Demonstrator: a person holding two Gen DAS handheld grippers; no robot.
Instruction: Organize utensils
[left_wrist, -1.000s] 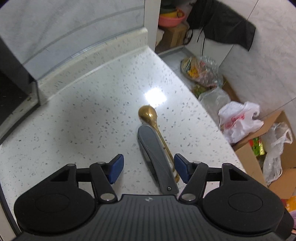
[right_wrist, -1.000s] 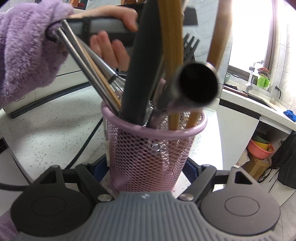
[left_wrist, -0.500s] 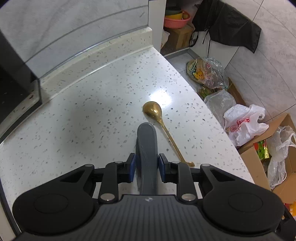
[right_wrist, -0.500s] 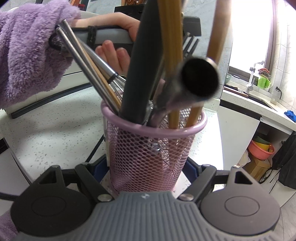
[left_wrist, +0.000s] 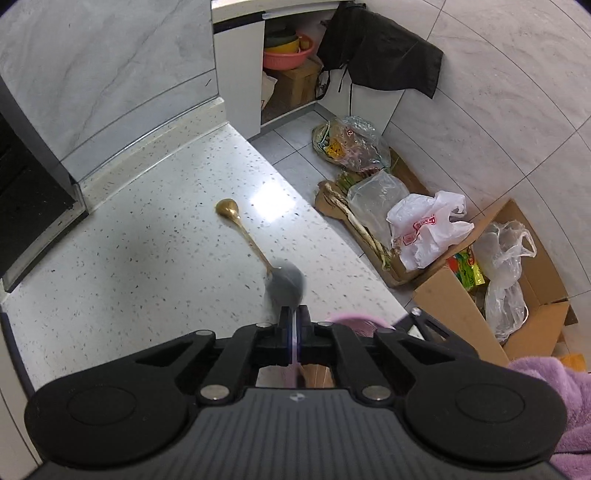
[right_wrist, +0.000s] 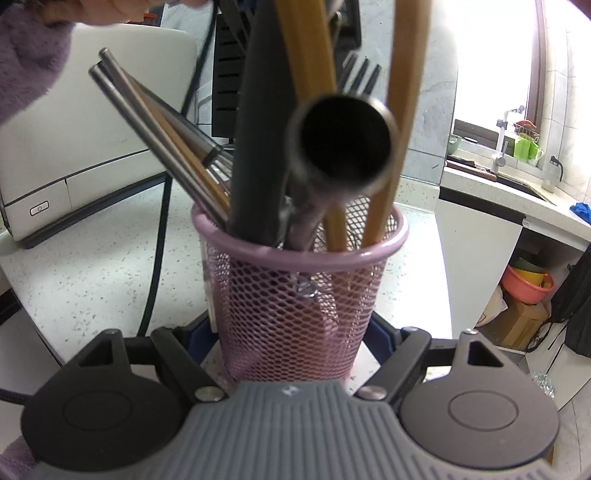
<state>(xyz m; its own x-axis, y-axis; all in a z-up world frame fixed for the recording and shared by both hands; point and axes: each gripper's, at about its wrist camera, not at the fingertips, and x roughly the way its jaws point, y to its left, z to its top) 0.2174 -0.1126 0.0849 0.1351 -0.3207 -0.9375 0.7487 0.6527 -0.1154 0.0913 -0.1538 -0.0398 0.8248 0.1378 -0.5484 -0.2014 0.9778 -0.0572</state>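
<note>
Grey-handled utensil (left_wrist: 286, 284) hung at the very tips of your left tool (left_wrist: 294, 314), its rounded end blurred and poking out just past the fingertips. That tool's jaws had just been closing and stood clenched on the utensil, almost together, with only a thin sliver showing between them. The utensil was off the tabletop (left_wrist: 147, 258), above its right edge and overlapping the near end of the gold spoon's handle as you saw it from the left wrist. The gold spoon (left_wrist: 236, 221) lay flat on the tabletop beyond the tool, its bowl toward the back wall and its handle running back toward you.

Your right tool (right_wrist: 295, 332) was spread wide and grasping the pink mesh holder (right_wrist: 299, 295), a blue pad (right_wrist: 201, 332) pressed to each side of its lower wall. The holder stood upright near the right edge of the tabletop. It was crowded: a thick dark handle (right_wrist: 258, 147), a steel tube (right_wrist: 343, 147) leaning toward the camera, two wooden handles (right_wrist: 402, 110) and a bundle of steel rods (right_wrist: 147, 122) tilted left. A purple fleece sleeve (right_wrist: 26, 55) showed at the upper left, in front of a white appliance (right_wrist: 74, 147) at the back of the tabletop.
</note>
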